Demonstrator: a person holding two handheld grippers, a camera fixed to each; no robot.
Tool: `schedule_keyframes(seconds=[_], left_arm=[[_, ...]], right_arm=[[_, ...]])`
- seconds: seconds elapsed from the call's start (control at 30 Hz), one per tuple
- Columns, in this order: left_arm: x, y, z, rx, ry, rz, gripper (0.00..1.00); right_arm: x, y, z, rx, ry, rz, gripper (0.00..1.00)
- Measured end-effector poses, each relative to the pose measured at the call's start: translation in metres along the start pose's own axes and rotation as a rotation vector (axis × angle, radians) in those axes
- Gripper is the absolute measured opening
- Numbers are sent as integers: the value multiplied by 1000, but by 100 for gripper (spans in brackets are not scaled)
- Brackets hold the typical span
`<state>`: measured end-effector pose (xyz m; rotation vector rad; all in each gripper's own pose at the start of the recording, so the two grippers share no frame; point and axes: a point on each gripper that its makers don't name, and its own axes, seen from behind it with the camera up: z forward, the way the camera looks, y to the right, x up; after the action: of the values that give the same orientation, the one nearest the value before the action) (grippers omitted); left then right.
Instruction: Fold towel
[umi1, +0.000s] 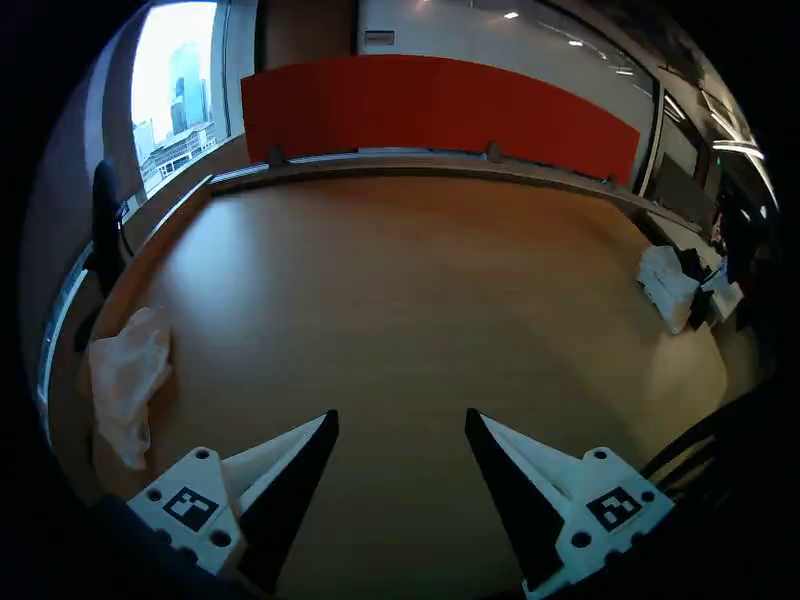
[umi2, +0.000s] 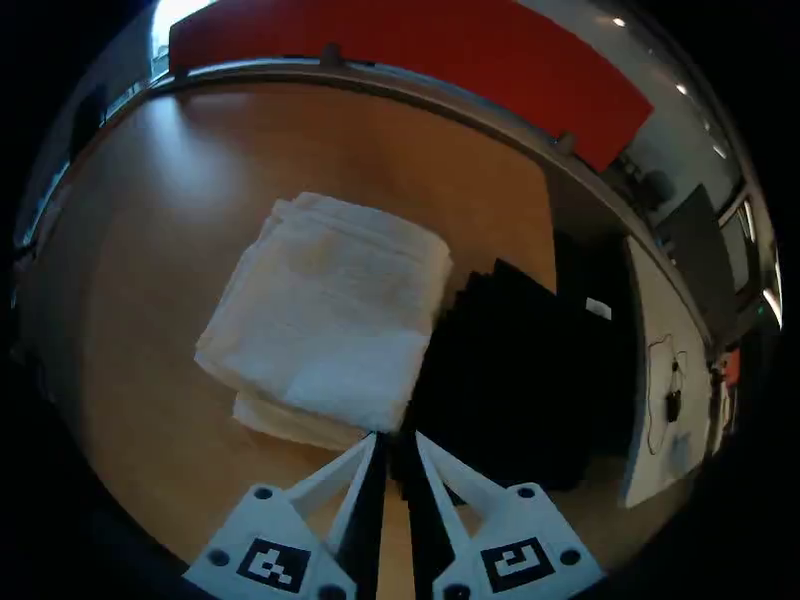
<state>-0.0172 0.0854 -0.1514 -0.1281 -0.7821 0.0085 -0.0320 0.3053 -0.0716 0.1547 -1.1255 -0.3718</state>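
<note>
On the wooden desk (umi1: 400, 300), a crumpled white cloth (umi1: 128, 385) lies far left. The left gripper (umi1: 400, 440) has its fingers spread and empty, each bearing a square black-and-white marker (umi1: 190, 507). The right gripper (umi2: 398, 470) has its fingers nearly pressed together, just short of the folded towel (umi2: 330, 310), which touches a black cloth stack (umi2: 520, 380).

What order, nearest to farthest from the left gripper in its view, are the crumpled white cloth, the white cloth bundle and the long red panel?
1. Crumpled white cloth, left edge of the wooden table, by the left gripper.
2. White cloth bundle, far right.
3. Long red panel, behind the table.
</note>
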Motion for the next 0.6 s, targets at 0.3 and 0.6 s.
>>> schedule_keyframes(seconds=[0.3, 0.6], left_arm=[[0, -2, 1, 0, 1, -3, 94], [-1, -2, 1, -7, 3, -2, 94]], right_arm=[[-3, 6, -5, -33, 2, 25, 30], [-4, 9, -9, -57, 4, 34, 82]])
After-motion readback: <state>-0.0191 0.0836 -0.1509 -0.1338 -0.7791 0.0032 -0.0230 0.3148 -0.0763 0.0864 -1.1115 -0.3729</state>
